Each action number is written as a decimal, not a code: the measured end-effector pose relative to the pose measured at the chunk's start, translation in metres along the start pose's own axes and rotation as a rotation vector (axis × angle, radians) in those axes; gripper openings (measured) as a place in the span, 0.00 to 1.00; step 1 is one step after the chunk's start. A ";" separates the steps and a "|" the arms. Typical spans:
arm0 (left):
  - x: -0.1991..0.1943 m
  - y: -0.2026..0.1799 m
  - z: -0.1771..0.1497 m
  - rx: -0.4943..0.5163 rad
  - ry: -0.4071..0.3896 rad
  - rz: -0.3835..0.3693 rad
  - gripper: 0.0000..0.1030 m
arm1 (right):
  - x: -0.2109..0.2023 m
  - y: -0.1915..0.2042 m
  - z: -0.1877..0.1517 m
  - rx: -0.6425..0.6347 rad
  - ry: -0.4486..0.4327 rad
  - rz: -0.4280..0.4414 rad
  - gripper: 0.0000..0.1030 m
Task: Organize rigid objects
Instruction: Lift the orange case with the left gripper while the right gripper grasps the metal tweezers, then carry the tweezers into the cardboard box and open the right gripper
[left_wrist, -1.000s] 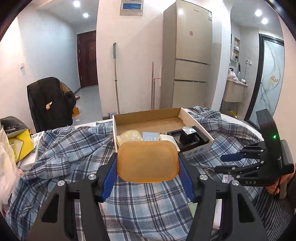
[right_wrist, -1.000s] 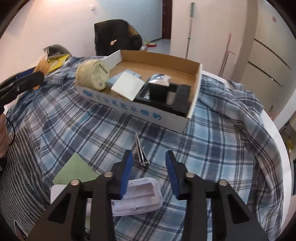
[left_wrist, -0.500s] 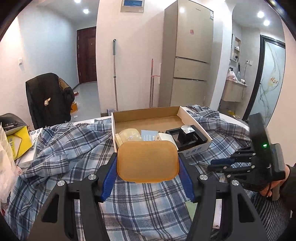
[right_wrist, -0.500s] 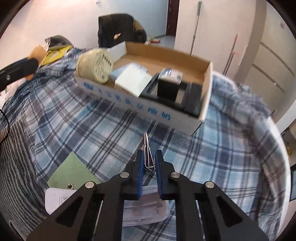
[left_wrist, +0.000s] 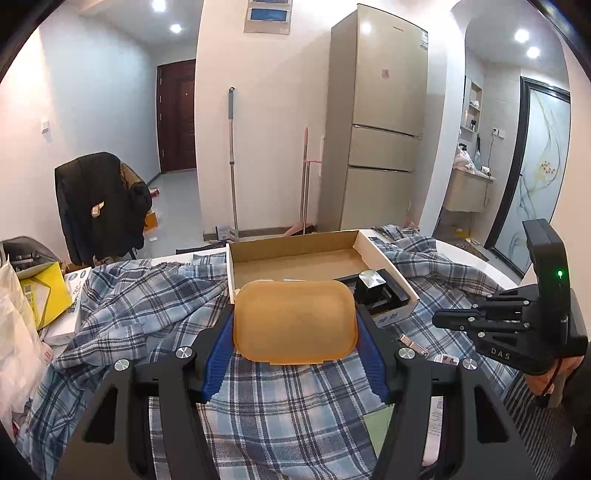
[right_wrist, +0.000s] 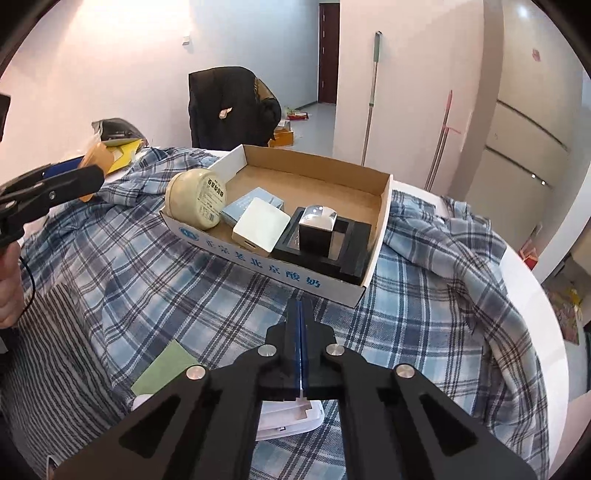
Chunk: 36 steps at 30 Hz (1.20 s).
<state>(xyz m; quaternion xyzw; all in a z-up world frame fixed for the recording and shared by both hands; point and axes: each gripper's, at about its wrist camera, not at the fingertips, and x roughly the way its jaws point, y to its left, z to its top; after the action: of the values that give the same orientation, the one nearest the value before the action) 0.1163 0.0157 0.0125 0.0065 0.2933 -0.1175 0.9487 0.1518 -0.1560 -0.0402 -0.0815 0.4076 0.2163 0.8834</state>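
Observation:
My left gripper (left_wrist: 294, 334) is shut on an amber translucent tray (left_wrist: 295, 314), held just in front of the open cardboard box (left_wrist: 291, 240). In the right wrist view the box (right_wrist: 258, 258) holds a cream round jar (right_wrist: 195, 201), a white flat case (right_wrist: 260, 225), a light blue packet (right_wrist: 247, 199) and a black stand with a chrome-topped cube (right_wrist: 317, 229). My right gripper (right_wrist: 301, 306) hangs shut above the plaid cloth near the box's front corner, with nothing visible between its pads. A small metal clipper (left_wrist: 413, 343) lies on the cloth below the right gripper (left_wrist: 437, 319).
A white plastic case (right_wrist: 288, 421) and a green card (right_wrist: 162, 369) lie on the cloth under my right gripper. Yellow packages (left_wrist: 44, 295) and white boxes crowd the table's left side. The white table edge (right_wrist: 535, 295) curves round at the right. A chair with a black jacket (left_wrist: 99, 199) stands behind.
The right gripper's jaws closed fully and it rose a little; the metal clipper between its fingers is gone from its view. The left gripper kept its hold on the amber tray.

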 end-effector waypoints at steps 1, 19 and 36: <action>0.000 -0.001 0.000 0.004 0.002 -0.002 0.62 | 0.000 -0.001 -0.001 0.008 0.001 0.002 0.00; 0.007 -0.008 -0.005 0.020 0.026 -0.019 0.62 | 0.040 -0.009 -0.023 0.061 0.153 0.017 0.05; 0.010 -0.006 -0.009 0.007 0.045 -0.021 0.62 | 0.049 -0.003 -0.028 0.036 0.188 -0.023 0.11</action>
<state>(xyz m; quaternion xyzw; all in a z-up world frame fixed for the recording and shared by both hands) 0.1176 0.0089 0.0000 0.0095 0.3143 -0.1282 0.9406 0.1625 -0.1525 -0.0951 -0.0902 0.4915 0.1903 0.8451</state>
